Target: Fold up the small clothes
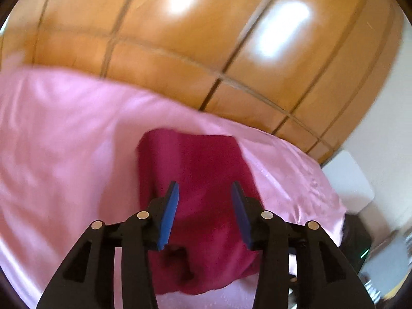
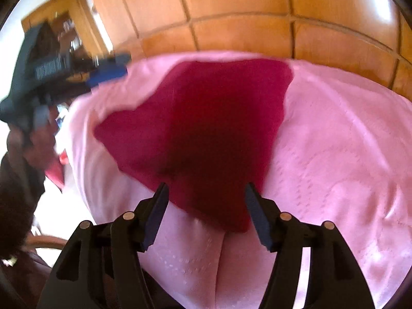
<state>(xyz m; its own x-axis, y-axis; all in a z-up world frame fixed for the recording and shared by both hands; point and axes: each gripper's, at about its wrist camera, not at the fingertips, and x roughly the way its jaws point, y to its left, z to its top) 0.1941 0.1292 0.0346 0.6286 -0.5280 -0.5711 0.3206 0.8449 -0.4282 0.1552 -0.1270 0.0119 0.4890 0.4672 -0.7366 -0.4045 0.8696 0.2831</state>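
Note:
A small dark red garment (image 1: 200,180) lies on a pink sheet (image 1: 64,141). In the left wrist view my left gripper (image 1: 204,189) is open above the garment, its blue pads (image 1: 170,213) apart and holding nothing. In the right wrist view the garment (image 2: 206,128) lies spread in a rough triangle on the pink sheet (image 2: 334,154). My right gripper (image 2: 206,189) is open and empty over its near corner. The left gripper (image 2: 108,72) also shows at the far left of this view, blurred, beside the sheet's edge.
A glossy wooden panelled wall (image 1: 206,38) stands behind the bed. A white object (image 1: 347,177) stands at the right past the sheet's edge. A wooden shelf with clutter (image 2: 69,25) stands at the upper left of the right wrist view.

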